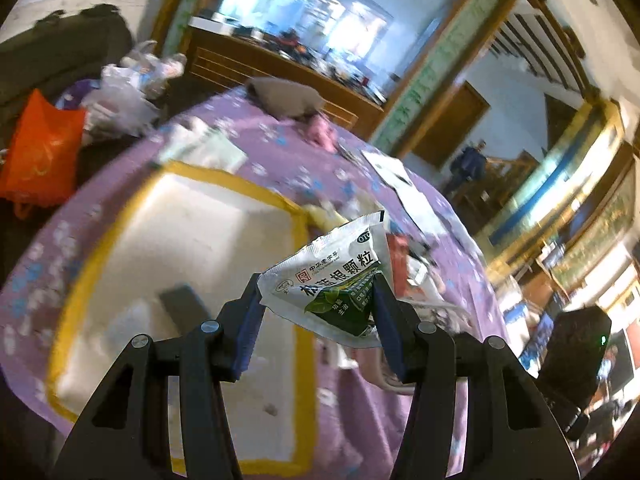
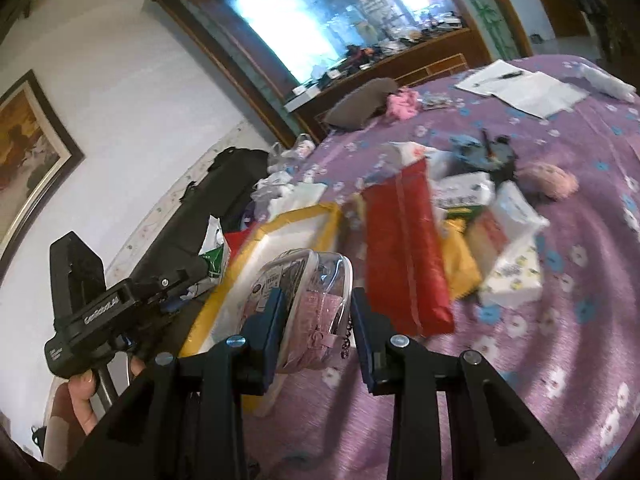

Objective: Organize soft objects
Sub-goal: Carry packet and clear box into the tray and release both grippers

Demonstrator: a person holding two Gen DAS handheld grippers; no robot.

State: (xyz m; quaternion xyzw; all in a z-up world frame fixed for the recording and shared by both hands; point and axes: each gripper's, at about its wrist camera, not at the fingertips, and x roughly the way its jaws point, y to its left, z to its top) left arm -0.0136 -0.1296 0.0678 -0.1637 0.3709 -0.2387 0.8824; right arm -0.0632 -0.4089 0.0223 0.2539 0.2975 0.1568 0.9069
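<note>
You are working over a worktop (image 1: 280, 160) draped in a purple flowered cloth, with the yellow-rimmed white tray (image 1: 192, 248) as your landmark. Only your right wrist view is showing the red pouch (image 2: 404, 248) lying just beside the tray, with the tissue packs (image 2: 516, 240) heaped beyond the pouch. Only your left wrist view is showing the tray's whole white floor. Your right gripper (image 2: 316, 320) is clamping a clear pink-trimmed pouch (image 2: 304, 292) above the tray's near rim. Your left gripper (image 1: 316, 300) is pinching a white-and-green sachet (image 1: 340, 276) above the tray's far side.
</note>
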